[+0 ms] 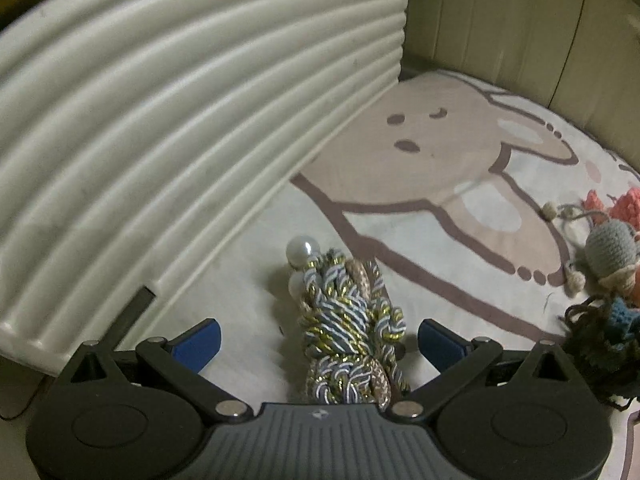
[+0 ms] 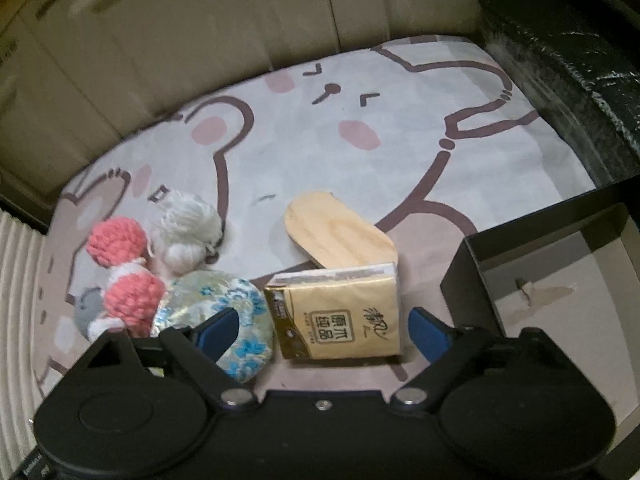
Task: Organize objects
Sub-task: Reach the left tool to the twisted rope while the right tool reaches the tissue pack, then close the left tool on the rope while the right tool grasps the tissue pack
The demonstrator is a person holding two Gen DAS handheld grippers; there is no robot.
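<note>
My left gripper is open, its blue fingertips on either side of a braided grey, gold and beige cord bundle with white pearls, which lies on the cartoon-print mat. My right gripper is open around a tan tissue pack lying on the mat. A light wooden piece lies just behind the pack. A floral silk pouch lies left of the pack, under my left fingertip.
A ribbed white panel stands along the left. Crocheted toys and dark yarn lie at the right. Pink and white yarn balls sit left of the pouch. An open black box stands at the right, a dark block behind.
</note>
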